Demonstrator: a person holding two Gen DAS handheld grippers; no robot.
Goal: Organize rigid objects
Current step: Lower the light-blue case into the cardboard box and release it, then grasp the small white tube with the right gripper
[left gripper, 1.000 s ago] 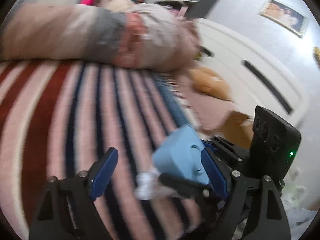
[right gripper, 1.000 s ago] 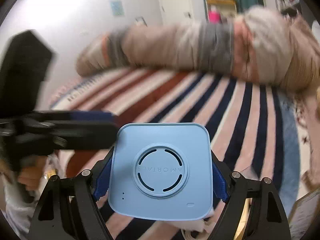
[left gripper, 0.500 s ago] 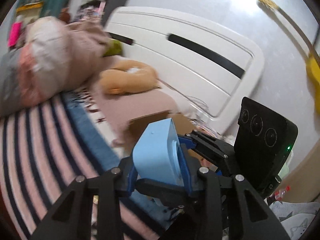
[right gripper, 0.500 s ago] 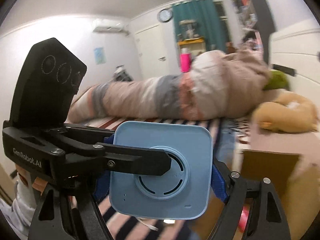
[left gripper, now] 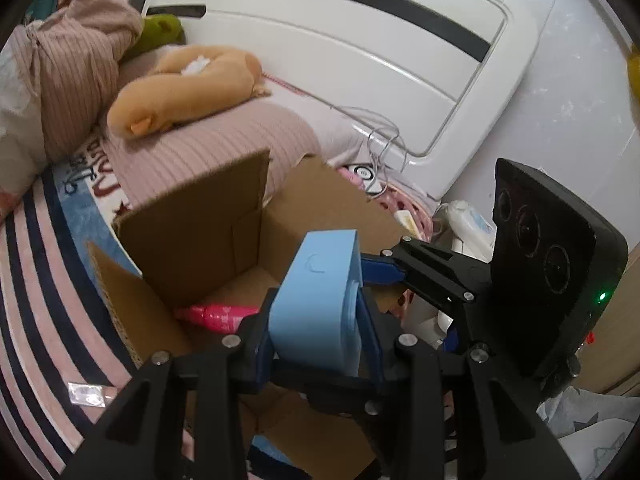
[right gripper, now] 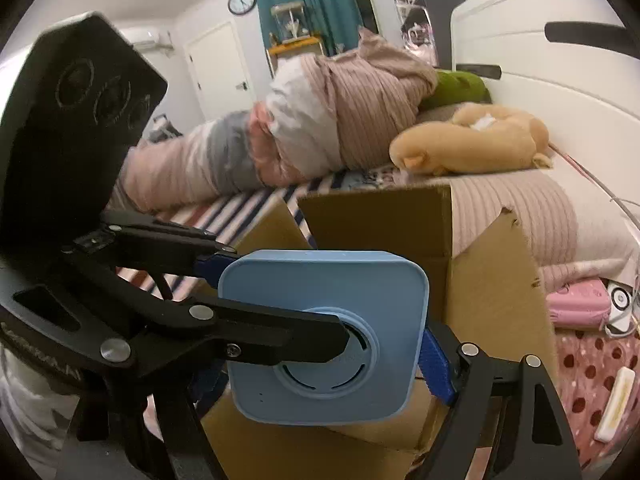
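Observation:
A light blue square device (right gripper: 324, 336) with a round vent face is held by both grippers above an open cardboard box (left gripper: 192, 224). My right gripper (right gripper: 320, 360) is shut on its left and right edges. My left gripper (left gripper: 316, 340) is shut on its front and back faces; in the left wrist view the device (left gripper: 316, 300) shows edge-on. In the right wrist view the left gripper's black fingers (right gripper: 240, 336) cross the device's face. A pink bottle (left gripper: 220, 316) lies inside the box.
The box (right gripper: 492, 292) stands on a striped bed next to a pink ribbed pillow (left gripper: 208, 144), a tan plush toy (left gripper: 180, 88) and a rolled duvet (right gripper: 280, 136). A white headboard (left gripper: 340, 48) and cables are behind. A pink case (right gripper: 576, 304) lies at the right.
Both grippers have carried the blue device from over the striped bedspread to above the open box. My left gripper, open a second ago, has shut on the device.

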